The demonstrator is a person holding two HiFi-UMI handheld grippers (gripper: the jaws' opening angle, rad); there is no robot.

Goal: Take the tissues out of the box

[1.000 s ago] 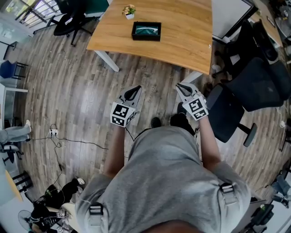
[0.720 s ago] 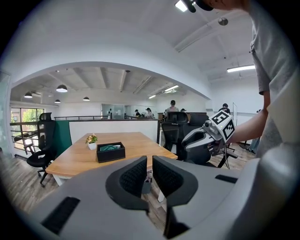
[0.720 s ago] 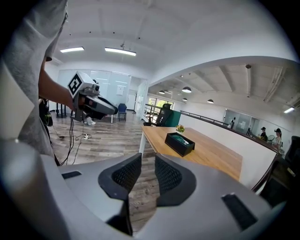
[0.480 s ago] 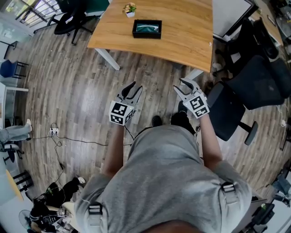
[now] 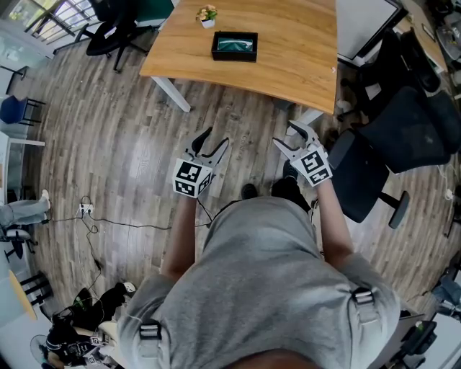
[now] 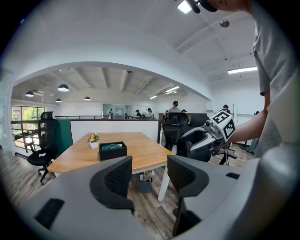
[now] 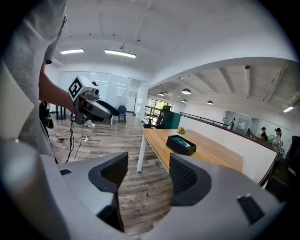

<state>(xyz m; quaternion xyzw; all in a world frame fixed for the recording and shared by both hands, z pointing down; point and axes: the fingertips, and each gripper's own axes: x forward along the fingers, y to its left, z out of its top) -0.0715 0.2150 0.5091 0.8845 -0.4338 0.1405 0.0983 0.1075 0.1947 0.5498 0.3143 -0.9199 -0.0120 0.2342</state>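
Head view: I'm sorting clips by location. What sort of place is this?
Probably an open-plan office: a wooden table, black swivel chairs near it, and a low partition with people behind it.

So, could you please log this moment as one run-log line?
left gripper: jaws just opened, empty | right gripper: jaws just opened, empty | tissue box: on table, untouched

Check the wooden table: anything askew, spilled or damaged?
Nothing stands out. The black rectangular tissue box sits flat on the light wooden table beside a small potted plant. The left gripper and right gripper, jaws just opening with nothing between them, hang short of it.
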